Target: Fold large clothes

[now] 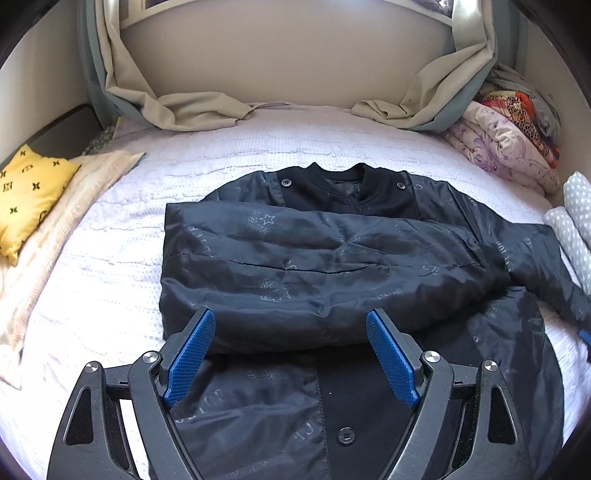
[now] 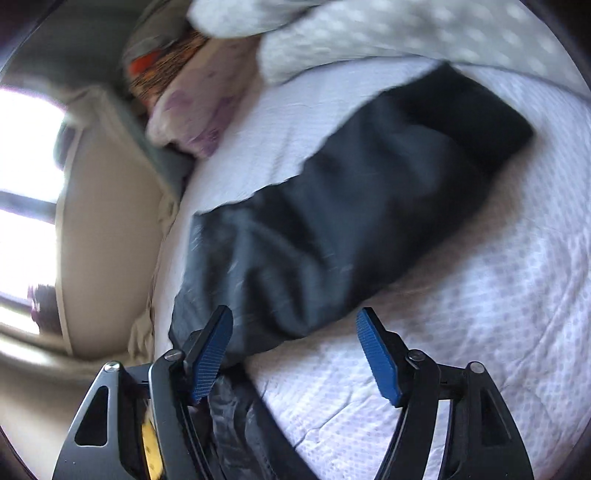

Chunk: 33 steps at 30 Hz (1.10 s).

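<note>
A large dark navy jacket [image 1: 325, 258] with pale printed logos lies face up on the white bedspread [image 1: 122, 266], collar at the far side. One sleeve is folded across its chest. My left gripper [image 1: 290, 325] is open and empty, just above the jacket's lower front. The other sleeve [image 2: 351, 206] stretches out to the right over the bedspread [image 2: 480, 295]. My right gripper [image 2: 295, 325] is open and empty, hovering over that sleeve near the shoulder end; the view is blurred. Its blue tip shows at the left wrist view's right edge [image 1: 585, 336].
A yellow patterned cushion [image 1: 26, 199] and a cream cloth [image 1: 62, 225] lie at the left. Beige curtains [image 1: 192, 110] hang at the back. Folded floral bedding [image 1: 506, 144] is stacked at the back right. A grey polka-dot cloth [image 2: 388, 33] lies beside the sleeve's cuff.
</note>
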Tool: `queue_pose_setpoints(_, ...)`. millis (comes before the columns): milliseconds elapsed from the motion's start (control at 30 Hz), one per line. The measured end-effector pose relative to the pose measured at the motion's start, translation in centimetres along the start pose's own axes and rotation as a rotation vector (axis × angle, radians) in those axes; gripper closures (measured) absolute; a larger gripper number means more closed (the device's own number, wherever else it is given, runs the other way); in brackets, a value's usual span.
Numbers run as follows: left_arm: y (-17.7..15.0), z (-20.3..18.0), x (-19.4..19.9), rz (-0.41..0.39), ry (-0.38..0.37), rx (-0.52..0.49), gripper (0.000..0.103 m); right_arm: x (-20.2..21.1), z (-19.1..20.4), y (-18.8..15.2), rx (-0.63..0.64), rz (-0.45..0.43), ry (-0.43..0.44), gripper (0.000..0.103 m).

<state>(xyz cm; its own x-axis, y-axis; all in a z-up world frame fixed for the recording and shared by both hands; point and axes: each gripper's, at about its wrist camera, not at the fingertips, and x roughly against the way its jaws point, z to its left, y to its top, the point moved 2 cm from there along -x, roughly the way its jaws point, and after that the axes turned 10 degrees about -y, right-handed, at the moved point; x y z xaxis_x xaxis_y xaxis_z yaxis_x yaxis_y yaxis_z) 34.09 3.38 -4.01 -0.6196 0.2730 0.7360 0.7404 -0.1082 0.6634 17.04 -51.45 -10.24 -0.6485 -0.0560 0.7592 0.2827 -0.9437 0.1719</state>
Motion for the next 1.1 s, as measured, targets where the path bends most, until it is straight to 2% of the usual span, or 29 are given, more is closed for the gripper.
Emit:
queue_pose_setpoints(67,-0.1,0.0,-0.1,0.003,-0.003,0.008,0.016,0.2,-1.5,1.2,-0.063,-0.061,-0.041,0.032)
queue_pose_setpoints(200,-0.4,0.1,-0.4,0.014,-0.003,0.009,0.016,0.3,-3.5,3.4,-0.159,-0.147,-0.057,0.032)
queue_pose_setpoints(400,-0.6,0.3,-0.9,0.024,0.014,0.008,0.016,-0.5,-3.6,4.7,-0.140,-0.193,-0.057,0.034)
queue_pose_setpoints(433,-0.5,0.4,-0.9,0.022,0.015,0.010,0.016,-0.6,-3.5,4.9,-0.131,-0.200,-0.062,0.041)
queue_pose_setpoints(467,-0.5,0.5,-0.8,0.018,0.014,0.014,0.016,-0.6,-3.4,5.2,-0.120,-0.206,-0.063,0.054)
queue_pose_setpoints(500,-0.4,0.7,-0.6,0.014,0.013,0.020,0.016,-0.7,-3.3,5.4,-0.114,-0.207,-0.061,0.062)
queue_pose_setpoints(533,-0.3,0.8,-0.3,0.007,0.011,0.026,0.016,-0.7,-3.1,5.6,-0.103,-0.208,-0.058,0.080)
queue_pose_setpoints(567,-0.2,1.0,0.0,0.001,0.008,0.031,0.016,-0.7,-2.8,5.7,-0.090,-0.211,-0.057,0.086)
queue_pose_setpoints(600,-0.1,1.1,0.3,-0.006,0.006,0.036,0.016,-0.4,-2.4,5.8,-0.072,-0.223,-0.060,0.088)
queue_pose_setpoints(767,0.7,2.0,1.9,-0.051,-0.004,0.066,0.016,2.7,1.6,4.9,0.084,-0.354,-0.094,0.092)
queue_pose_setpoints(867,1.3,2.7,2.7,-0.075,-0.018,0.097,0.016,5.3,6.6,3.2,0.259,-0.473,-0.151,0.092)
queue_pose_setpoints(967,1.6,3.2,3.0,-0.084,-0.025,0.116,0.016,7.3,11.9,0.6,0.440,-0.570,-0.185,0.092)
queue_pose_setpoints(1100,2.0,3.6,3.5,-0.099,-0.008,0.116,0.016,9.1,21.0,-5.7,0.719,-0.678,-0.158,0.092)
